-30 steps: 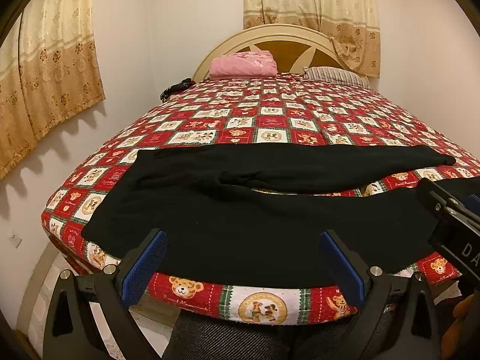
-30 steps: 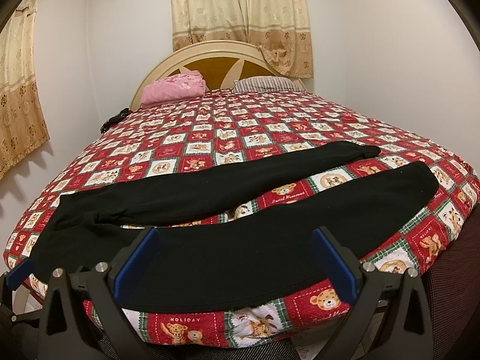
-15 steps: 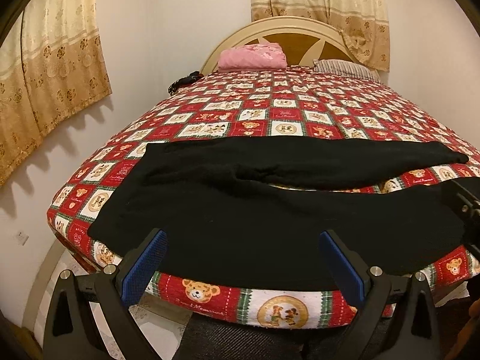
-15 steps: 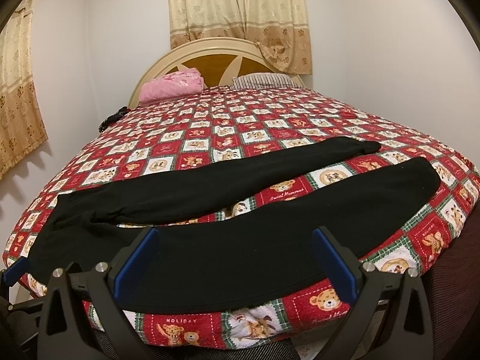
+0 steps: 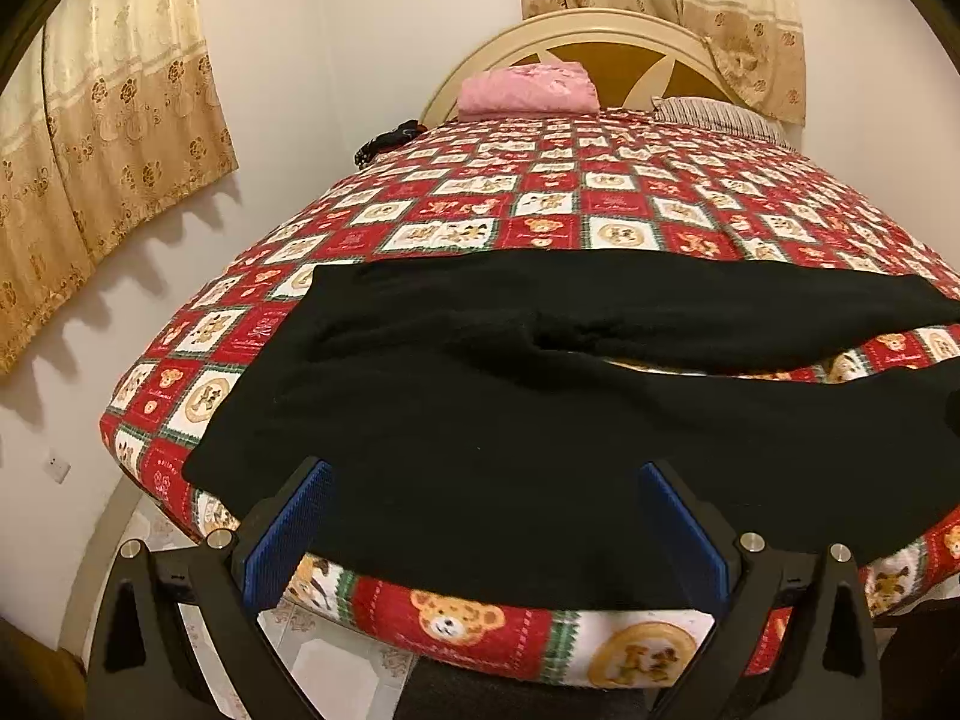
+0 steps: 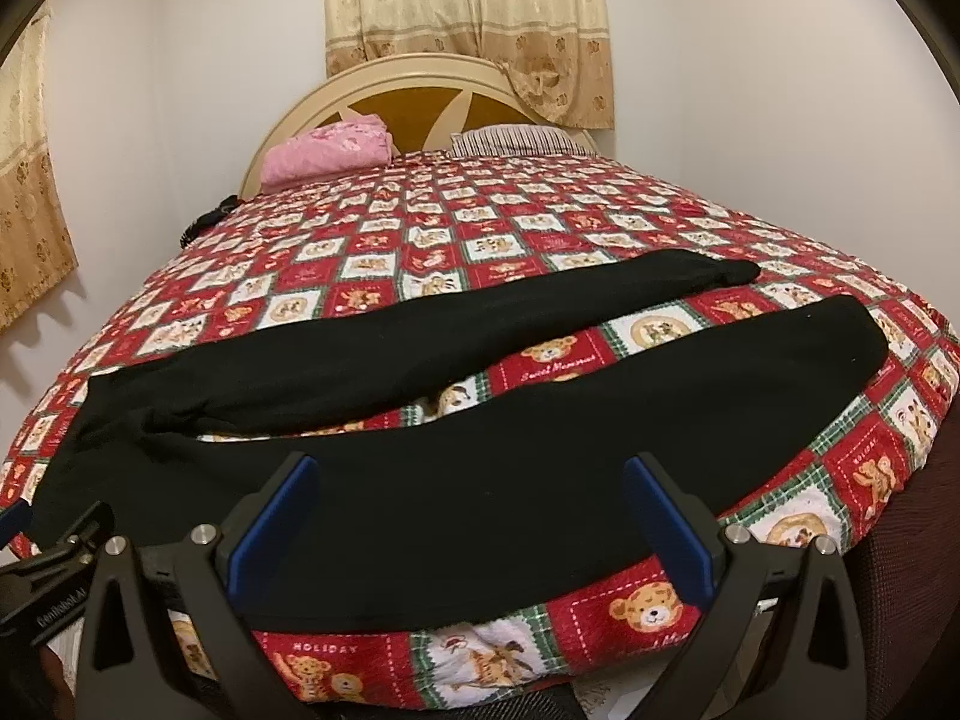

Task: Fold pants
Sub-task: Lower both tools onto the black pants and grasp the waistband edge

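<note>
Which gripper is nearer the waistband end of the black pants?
Left. The left gripper hangs open at the waist end of the black pants; the right gripper, also open, sits farther along the near leg, toward the cuffs.

Matt, seemingly knitted black pants [image 5: 480, 420].

The bed [image 6: 540, 228] is covered with a red quilt [image 5: 600, 204] of teddy-bear squares. A pink blanket [image 6: 327, 153] (folded) and a striped pillow [image 6: 516, 141] lie against the rounded headboard [image 6: 408, 87]. A small dark thing [image 5: 390, 141], too unclear to name, sits at the bed's left edge. Beige curtains [image 5: 120, 120] hang on the white walls [image 6: 750, 60]. The floor [image 5: 324, 666] has pale tiles.
</note>
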Demonstrator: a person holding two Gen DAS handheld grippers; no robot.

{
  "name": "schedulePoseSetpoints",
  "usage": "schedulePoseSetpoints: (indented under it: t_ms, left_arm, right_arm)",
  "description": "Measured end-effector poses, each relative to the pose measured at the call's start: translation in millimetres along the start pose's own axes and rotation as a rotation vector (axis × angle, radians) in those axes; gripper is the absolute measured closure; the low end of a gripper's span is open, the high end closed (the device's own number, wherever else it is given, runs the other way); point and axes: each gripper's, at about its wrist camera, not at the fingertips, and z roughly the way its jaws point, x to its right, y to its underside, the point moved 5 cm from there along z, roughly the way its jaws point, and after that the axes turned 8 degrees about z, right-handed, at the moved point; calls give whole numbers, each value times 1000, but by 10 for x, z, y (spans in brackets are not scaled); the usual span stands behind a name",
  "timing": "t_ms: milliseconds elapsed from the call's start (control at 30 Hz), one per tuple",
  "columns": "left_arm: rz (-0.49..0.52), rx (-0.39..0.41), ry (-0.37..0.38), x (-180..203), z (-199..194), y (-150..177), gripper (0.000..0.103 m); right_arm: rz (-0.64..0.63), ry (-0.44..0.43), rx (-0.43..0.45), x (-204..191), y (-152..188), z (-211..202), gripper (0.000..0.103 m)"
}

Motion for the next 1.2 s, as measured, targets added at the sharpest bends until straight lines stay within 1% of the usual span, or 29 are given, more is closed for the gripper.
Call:
schedulePoseSetpoints:
  t_ms: [233, 300, 367, 500, 633, 667, 700, 733, 800, 833, 867, 933, 1000, 1100, 1200]
  left_arm:
    - [7, -28, -19, -187, 236, -90, 1]
    - [16, -33, -19, -291, 312, -128, 1]
    - [27, -42, -40, -451, 389, -163, 1]
    - [3, -82, -52, -866, 593, -233, 1]
    - [-28, -96, -54, -1200, 791, -403, 1]
    - [-30, -94, -53, -1271, 867, -469, 1]
    - [-27, -95, -62, -1314, 936, -520, 1]
    - [-20, -102, -78, -1368, 1034, -578, 4]
    - [-11, -125, -81, -1419, 1202, -653, 20]
    - [-11, -153, -58, -1444, 1336, -699, 36]
    - [-19, -174, -40, -1465, 1420, -719, 46]
    - [-48, -211, -4, -1525, 1614, -768, 49]
    - [-53, -222, -9, -1556, 1713, -801, 49]
    - [-30, -228, -11, -1503, 1803, -843, 49]
    - [-11, -231, -3, -1397, 1835, -865, 49]
  right_arm:
    - [-11, 2, -16, 31, -116, 175, 0]
    - [-24, -5, -24, -1, -186, 247, 0]
    - [-53, -14, -33, -54, -249, 316, 0]
    - [-141, -49, -53, -263, -410, 488, 0]
    - [-210, -121, -103, -532, -517, 718, 0]
    - [-229, -141, -125, -621, -535, 803, 1]
    - [-242, -152, -139, -677, -540, 855, 6]
    - [-261, -168, -158, -744, -543, 923, 9]
    - [-308, -188, -193, -894, -538, 1078, 21]
    - [-326, -192, -206, -946, -529, 1142, 23]
    - [-337, -197, -218, -978, -516, 1183, 27]
    - [-360, -209, -253, -1048, -500, 1305, 29]
    - [-389, -212, -265, -1136, -522, 1419, 30]
    - [-445, -229, -272, -1301, -565, 1576, 36]
    - [-479, -263, -296, -1485, -599, 1773, 36]
